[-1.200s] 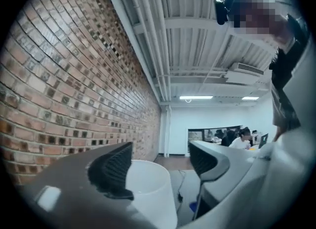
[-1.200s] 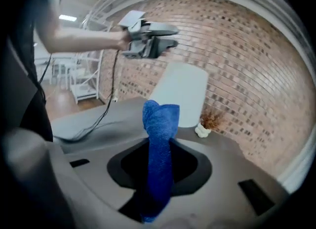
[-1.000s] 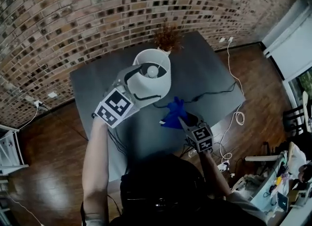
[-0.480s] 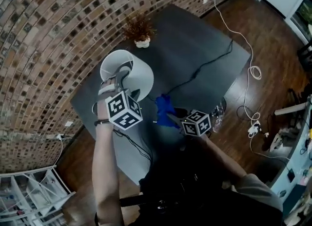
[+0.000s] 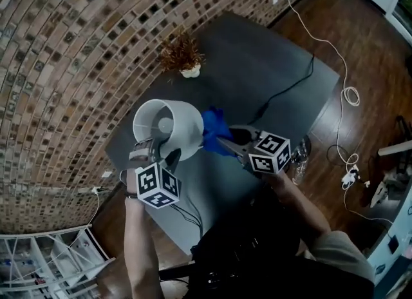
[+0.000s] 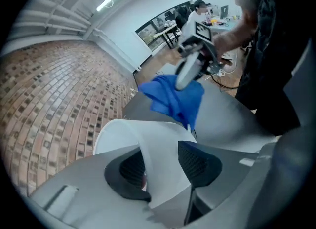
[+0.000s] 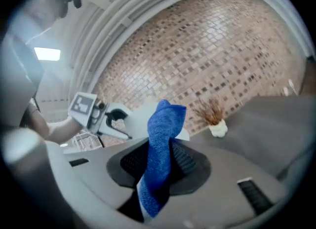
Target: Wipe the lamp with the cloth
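Closest to me, my left tool points steeply down at the near end of the lamp. In the left gripper view its jaws have just been closing. One pad sits inside the white shade and the other outside, both tight against the thin wall, so I read it as clamped on the shade's rim. The marker cube on that tool faces up at me.

The lamp sits tipped over the worktop, with the open mouth of the shade turned up and to the left. I cannot tell whether any part of it rests on the surface.

My right tool comes in roughly level from the right. In the right gripper view its jaws are pinched together on the blue cloth, which stands up out of them in a bunched fold. From above, the cloth lies against the right side of the shade, on the side away from the left tool.

Further back, a dark cable runs across the grey worktop. A dried plant in a small white pot stands near its far edge, well apart from the lamp. Beyond that is the brick wall, and on the right the wooden floor.
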A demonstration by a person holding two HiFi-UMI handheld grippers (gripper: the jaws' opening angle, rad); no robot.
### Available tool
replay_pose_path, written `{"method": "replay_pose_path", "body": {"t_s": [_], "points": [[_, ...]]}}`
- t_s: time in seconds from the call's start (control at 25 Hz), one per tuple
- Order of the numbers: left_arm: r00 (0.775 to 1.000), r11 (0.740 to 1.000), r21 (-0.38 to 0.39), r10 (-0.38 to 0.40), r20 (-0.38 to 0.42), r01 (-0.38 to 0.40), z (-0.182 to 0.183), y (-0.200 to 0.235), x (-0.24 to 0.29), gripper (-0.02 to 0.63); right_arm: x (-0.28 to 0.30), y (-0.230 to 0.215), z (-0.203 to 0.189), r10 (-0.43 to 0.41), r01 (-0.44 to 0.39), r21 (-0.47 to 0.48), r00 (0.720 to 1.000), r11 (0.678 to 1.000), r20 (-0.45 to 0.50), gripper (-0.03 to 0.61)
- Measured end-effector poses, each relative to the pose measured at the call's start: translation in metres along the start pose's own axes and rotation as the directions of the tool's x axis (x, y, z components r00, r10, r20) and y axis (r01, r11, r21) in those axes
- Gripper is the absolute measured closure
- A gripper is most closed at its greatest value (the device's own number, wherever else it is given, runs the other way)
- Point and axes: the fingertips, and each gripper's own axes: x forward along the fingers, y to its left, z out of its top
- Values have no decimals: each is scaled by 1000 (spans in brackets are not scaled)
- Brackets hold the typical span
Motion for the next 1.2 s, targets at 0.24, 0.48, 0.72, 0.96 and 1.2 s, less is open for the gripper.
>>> {"method": "replay_pose_path", "body": {"t_s": [0.24, 0.48, 0.72, 0.96, 1.2], "points": [[995, 987, 130, 99, -14, -96, 27, -58, -17, 419, 39, 46, 102, 221, -245, -326, 969, 913, -111, 469], [990, 974, 182, 140, 5, -138, 32, -87, -24, 440, 66, 4, 37, 274, -407, -212, 841, 888, -467, 476], [986, 962, 219, 164, 18, -164, 33, -99, -27, 442, 73, -89, -33, -1, -283, -312, 739, 907, -673, 477], [982, 944, 269, 189, 33, -190, 40, -101, -27, 440, 63, 43, 103, 353, -552, -286, 774, 783, -526, 477], [981, 931, 308, 188, 47, -194, 43, -112, -30, 442, 65, 93, 92, 438, -690, -193, 623, 697, -648, 477]]}}
